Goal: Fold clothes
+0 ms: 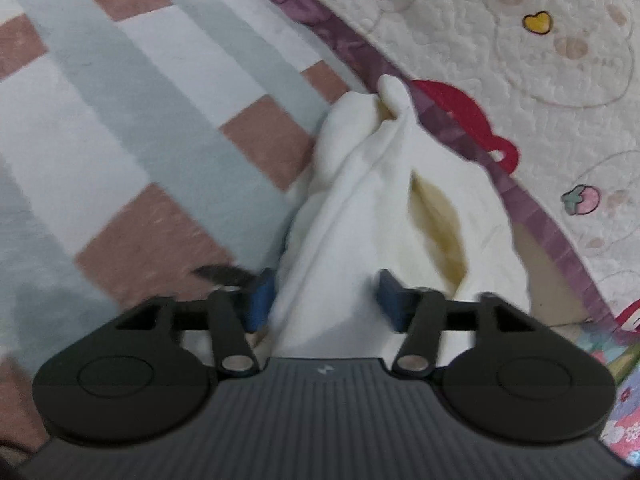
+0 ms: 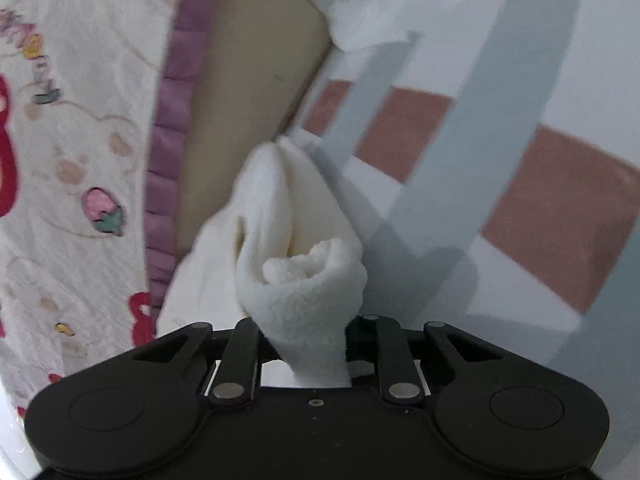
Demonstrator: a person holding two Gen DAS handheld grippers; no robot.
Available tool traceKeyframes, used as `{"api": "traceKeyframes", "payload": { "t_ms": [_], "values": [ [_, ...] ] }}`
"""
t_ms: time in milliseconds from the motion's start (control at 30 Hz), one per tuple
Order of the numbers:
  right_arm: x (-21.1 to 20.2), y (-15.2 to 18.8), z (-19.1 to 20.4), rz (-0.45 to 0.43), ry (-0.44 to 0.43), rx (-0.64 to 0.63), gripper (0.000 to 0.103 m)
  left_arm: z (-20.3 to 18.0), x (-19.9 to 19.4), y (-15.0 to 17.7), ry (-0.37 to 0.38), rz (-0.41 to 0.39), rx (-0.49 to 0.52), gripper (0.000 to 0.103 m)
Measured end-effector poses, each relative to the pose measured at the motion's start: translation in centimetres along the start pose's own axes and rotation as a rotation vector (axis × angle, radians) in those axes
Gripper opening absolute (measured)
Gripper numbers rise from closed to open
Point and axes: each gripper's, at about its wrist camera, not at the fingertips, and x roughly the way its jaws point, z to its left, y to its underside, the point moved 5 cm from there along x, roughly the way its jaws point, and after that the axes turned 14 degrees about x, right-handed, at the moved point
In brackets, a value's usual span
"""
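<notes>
Right tongs (image 2: 306, 344) pinching garment (image 2: 296, 280), angled downward

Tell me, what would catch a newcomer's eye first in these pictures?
A white fleece cloth, bunched in the right gripper, fills the middle. It also runs between the open left gripper's blue pads. Under it lies a checked blanket, beside a cartoon quilt.

Checked grey-pink rug (image 1: 132, 128) beside purple-edged cartoon quilt (image 1: 540, 92).
</notes>
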Motion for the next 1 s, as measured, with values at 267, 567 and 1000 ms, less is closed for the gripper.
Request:
{"api": "traceKeyframes", "payload": {
  "t_ms": [267,567,1000],
  "values": [
    [0.5,-0.1,0.2,0.035,0.064,-0.137,0.029,-1.6,1.8,0.8,0.009,0.021,0.17,0.081],
    [-0.5,1.2,-0.8,0.035,-0.037,0.133,0.019,-2.4,-0.4,-1.2,0.203,-0.06,0.153,0.023],
    [-10.2,2.7,-2.2,0.059,0.159,-0.224,0.017,-3.2,-6.3,6.1,-0.021,0.187,0.356,0.025]
  ]
}}
